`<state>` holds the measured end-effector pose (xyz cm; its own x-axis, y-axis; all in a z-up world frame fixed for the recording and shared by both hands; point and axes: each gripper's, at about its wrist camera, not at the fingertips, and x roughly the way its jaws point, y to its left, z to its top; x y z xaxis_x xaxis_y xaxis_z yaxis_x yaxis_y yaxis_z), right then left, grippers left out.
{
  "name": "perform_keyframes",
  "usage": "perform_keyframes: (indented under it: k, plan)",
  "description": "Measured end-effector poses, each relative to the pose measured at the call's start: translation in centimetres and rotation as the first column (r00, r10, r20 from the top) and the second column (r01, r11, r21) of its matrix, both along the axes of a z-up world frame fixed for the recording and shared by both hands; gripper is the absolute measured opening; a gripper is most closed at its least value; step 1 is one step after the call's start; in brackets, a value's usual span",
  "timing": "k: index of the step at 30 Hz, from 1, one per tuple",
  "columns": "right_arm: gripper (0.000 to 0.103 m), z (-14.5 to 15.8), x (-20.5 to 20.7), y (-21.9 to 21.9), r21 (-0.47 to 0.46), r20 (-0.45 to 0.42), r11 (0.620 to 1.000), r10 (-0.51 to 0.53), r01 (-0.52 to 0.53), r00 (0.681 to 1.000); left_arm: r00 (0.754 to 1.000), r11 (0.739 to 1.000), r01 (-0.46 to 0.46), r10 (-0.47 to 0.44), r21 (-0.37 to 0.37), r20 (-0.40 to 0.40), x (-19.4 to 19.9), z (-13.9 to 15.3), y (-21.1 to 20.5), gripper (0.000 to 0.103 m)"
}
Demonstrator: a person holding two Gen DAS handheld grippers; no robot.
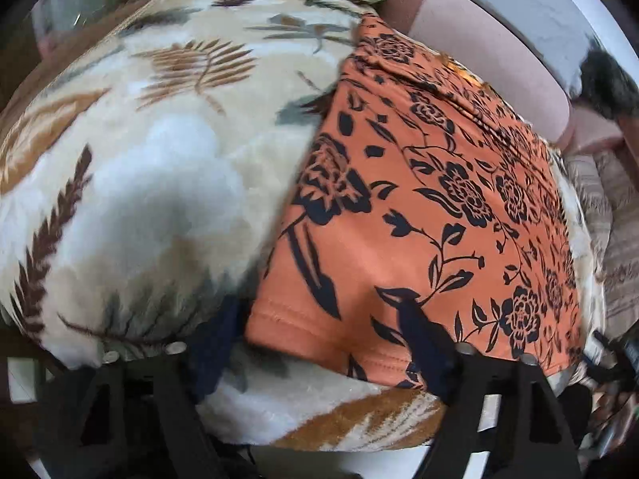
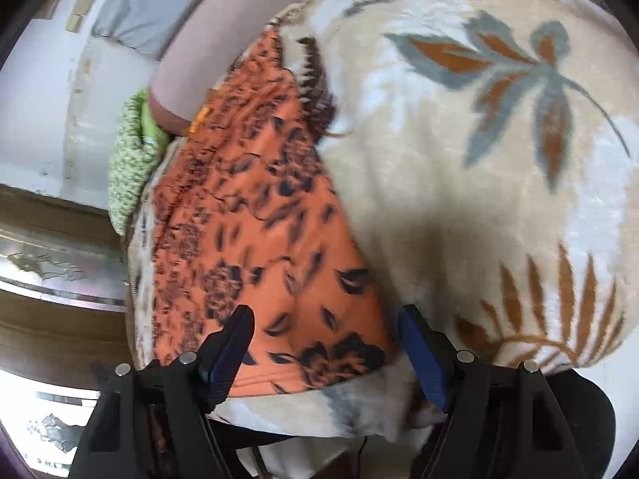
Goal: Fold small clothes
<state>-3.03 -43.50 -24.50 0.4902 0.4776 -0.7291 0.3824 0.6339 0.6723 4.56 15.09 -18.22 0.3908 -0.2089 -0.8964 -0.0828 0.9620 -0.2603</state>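
The orange flowered garment point(image 1: 431, 183) lies flat on the leaf-patterned blanket point(image 1: 159, 151). My left gripper point(image 1: 319, 327) and right gripper point(image 2: 325, 343) hover at its near hem, fingers spread, one at each corner, pinching nothing. A green cloth point(image 2: 131, 167) sits beyond it.

I find no writing I can read in either view. The orange garment point(image 1: 419, 183) in front of my tongs carries only a black flower print, and a small yellow-orange tag point(image 2: 198, 119) at its far edge is too blurred for me to make out any letters. The blanket point(image 1: 159, 139) beneath shows leaf patterns, no words or numbers.
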Motion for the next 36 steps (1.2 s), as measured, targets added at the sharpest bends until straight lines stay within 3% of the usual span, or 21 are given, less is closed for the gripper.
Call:
perform_keyframes:
  k: [2, 3, 4, 5, 10, 15, 17, 18, 21, 24, 27, 31, 36]
  plan:
    - [0.077, -0.2, -0.2, 0.4, 0.009, -0.002, 1.0, 0.007, -0.007, 1.0, 1.0, 0.998, -0.005, 0.005, -0.056, -0.008, 0.0, 0.1, 0.4, 0.055]
    - [0.07, 0.0, -0.4, 0.7, 0.017, 0.021, 1.0, 0.015, -0.016, 1.0, 1.0, 0.996, -0.012, 0.011, -0.087, -0.013, 0.2, 0.1, 0.7, 0.047]
    - [0.058, 0.5, -0.5, 1.0, 0.014, 0.046, 0.999, 0.03, -0.03, 0.998, 1.0, 0.994, -0.023, 0.021, -0.107, -0.023, 0.3, 0.1, 1.1, 0.032]
    - [0.053, 0.8, -0.4, 1.5, 0.0, 0.059, 0.999, 0.048, -0.048, 0.997, 0.999, 0.992, -0.03, 0.026, -0.119, -0.036, 0.3, -0.1, 1.3, 0.023]
    - [0.05, -1.1, 0.1, 1.6, 0.012, 0.0, 1.0, 0.005, -0.005, 1.0, 0.996, 0.97, -0.071, 0.055, -0.233, -0.074, -0.2, -1.4, 3.0, 0.022]
    - [0.053, -1.9, -0.2, 0.4, 0.117, 0.031, 0.993, -0.03, 0.026, 0.999, 0.997, 0.966, -0.059, 0.042, -0.252, -0.071, -0.1, -1.3, 3.0, 0.025]
    - [0.024, -2.0, -0.5, 0.1, 0.133, 0.042, 0.991, -0.022, 0.016, 0.999, 0.998, 0.973, -0.044, 0.033, -0.227, -0.052, -0.2, -1.0, 2.9, 0.008]
    - [0.011, -1.9, -0.5, 0.1, 0.133, 0.039, 0.991, -0.018, 0.013, 0.999, 0.998, 0.971, -0.042, 0.033, -0.233, -0.044, -0.5, -0.7, 3.2, 0.008]
    - [0.009, -1.0, -0.9, -0.2, 0.163, 0.068, 0.986, -0.032, 0.02, 0.997, 0.997, 0.956, -0.074, 0.067, -0.285, -0.033, -0.6, -0.3, 4.2, 0.007]
    - [0.009, 0.2, -0.8, -0.5, 0.204, 0.114, 0.978, -0.059, 0.034, 0.992, 0.997, 0.948, -0.055, 0.066, -0.313, 0.027, -0.5, 1.3, 4.6, 0.007]
    - [0.009, 0.2, -0.4, -0.7, 0.204, 0.118, 0.978, -0.056, 0.031, 0.991, 0.997, 0.954, -0.05, 0.062, -0.294, 0.034, 0.2, 1.6, 4.5, 0.007]
    - [0.01, -2.0, -0.5, -0.9, 0.224, 0.052, 0.973, -0.071, 0.057, 0.996, 0.995, 0.953, -0.098, 0.092, -0.286, -0.036, 0.4, -0.7, 4.5, 0.007]
    - [0.01, -1.4, -0.4, -1.0, 0.255, 0.091, 0.966, -0.07, 0.045, 0.993, 0.997, 0.959, -0.077, 0.08, -0.272, 0.001, 0.2, 0.4, 4.4, 0.007]
